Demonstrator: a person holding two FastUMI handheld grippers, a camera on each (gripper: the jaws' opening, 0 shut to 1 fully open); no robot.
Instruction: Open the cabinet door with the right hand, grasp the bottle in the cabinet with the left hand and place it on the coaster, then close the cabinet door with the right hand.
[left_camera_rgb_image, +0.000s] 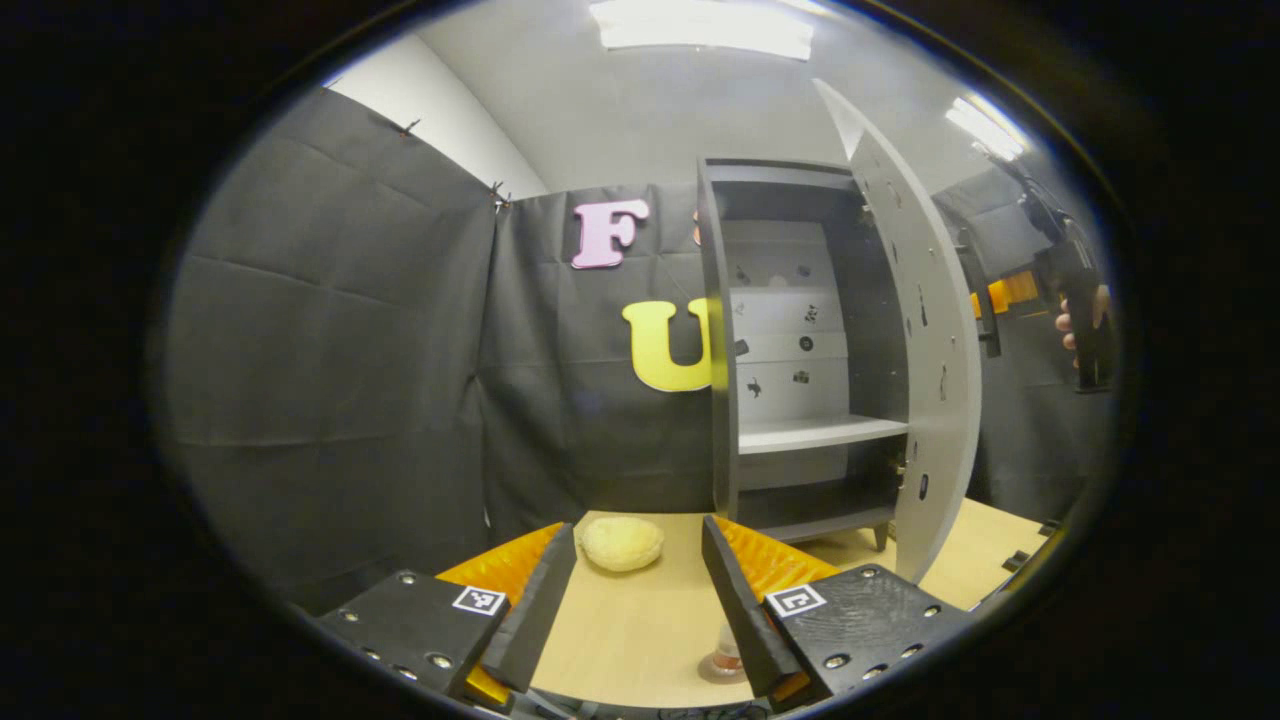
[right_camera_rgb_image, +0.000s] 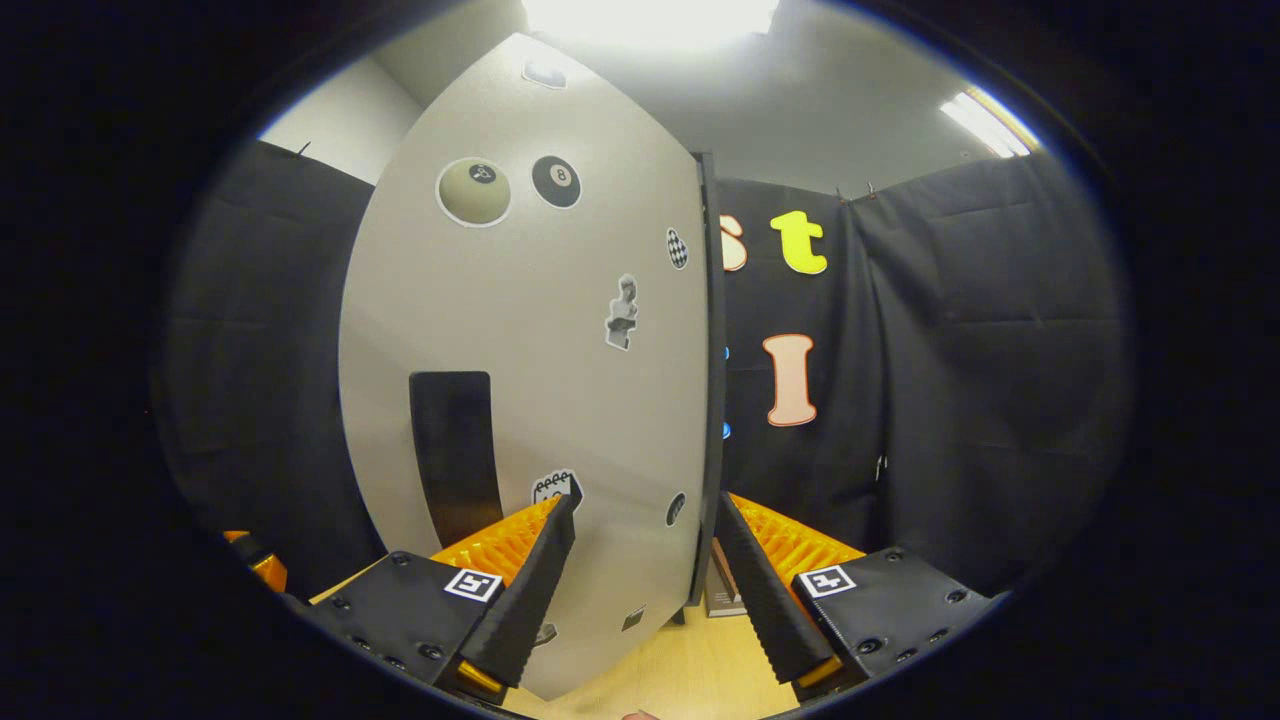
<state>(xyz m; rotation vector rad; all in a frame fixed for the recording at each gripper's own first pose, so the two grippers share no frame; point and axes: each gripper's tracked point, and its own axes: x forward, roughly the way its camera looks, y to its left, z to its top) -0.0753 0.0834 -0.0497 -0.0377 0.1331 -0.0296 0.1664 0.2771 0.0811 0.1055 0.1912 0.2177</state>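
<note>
Near the front edge of the surface (left_camera_rgb_image: 640, 630), the bottle (left_camera_rgb_image: 727, 645) stands on what looks like the coaster (left_camera_rgb_image: 722, 672), partly hidden by a finger of the left gripper (left_camera_rgb_image: 638, 532). That gripper's jaws are apart and hold nothing. The cabinet (left_camera_rgb_image: 790, 330) is wide open and its shelves look bare, so I think closing comes next. The right gripper (right_camera_rgb_image: 645, 505) has its jaws apart with the free edge of the cabinet door (right_camera_rgb_image: 520, 330) between them. Push slowly on the door's flat side, not the black handle (right_camera_rgb_image: 455, 450), and follow its swing. Keep the left gripper low and away.
</note>
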